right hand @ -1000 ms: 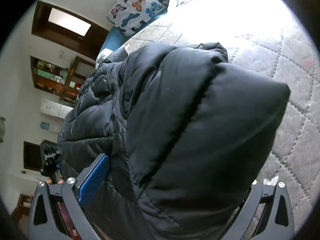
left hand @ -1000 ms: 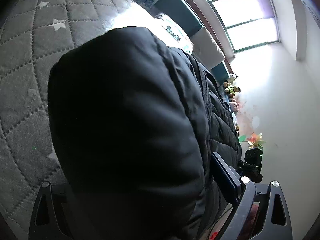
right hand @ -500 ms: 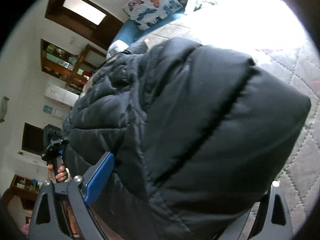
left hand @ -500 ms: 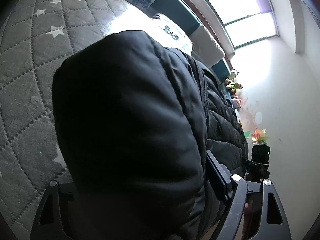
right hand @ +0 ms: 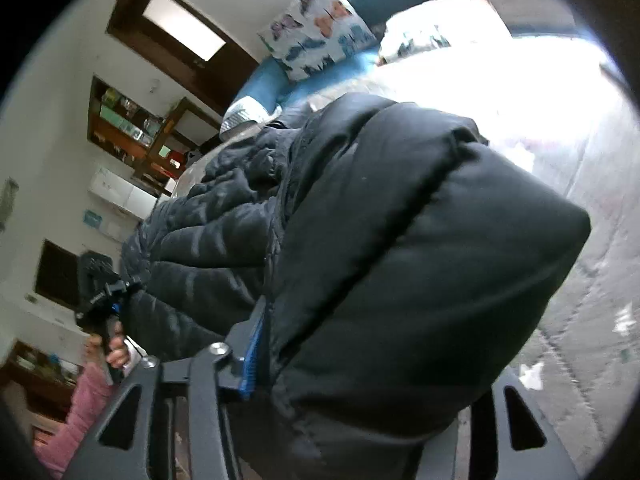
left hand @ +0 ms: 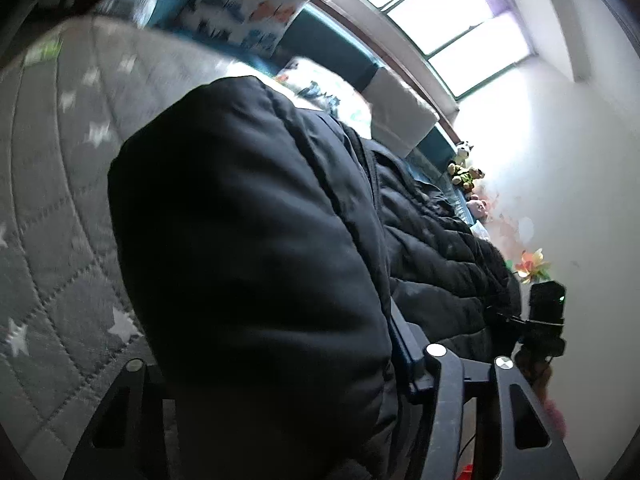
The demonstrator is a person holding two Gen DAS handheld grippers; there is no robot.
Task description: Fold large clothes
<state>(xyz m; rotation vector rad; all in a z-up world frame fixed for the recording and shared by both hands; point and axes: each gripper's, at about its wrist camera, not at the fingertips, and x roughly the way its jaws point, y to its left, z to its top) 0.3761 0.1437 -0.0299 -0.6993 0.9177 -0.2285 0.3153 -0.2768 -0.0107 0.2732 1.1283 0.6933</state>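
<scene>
Black puffer jacket (left hand: 256,264) on quilted bed (left hand: 52,184), fingers of left gripper (left hand: 276,384) and right gripper (right hand: 360,364) just narrowed, apparently clamping its padded ends, ready for folding over.

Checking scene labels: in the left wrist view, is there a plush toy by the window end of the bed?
Yes, small plush toys sit in a row past the black puffer jacket, below the window.
</scene>
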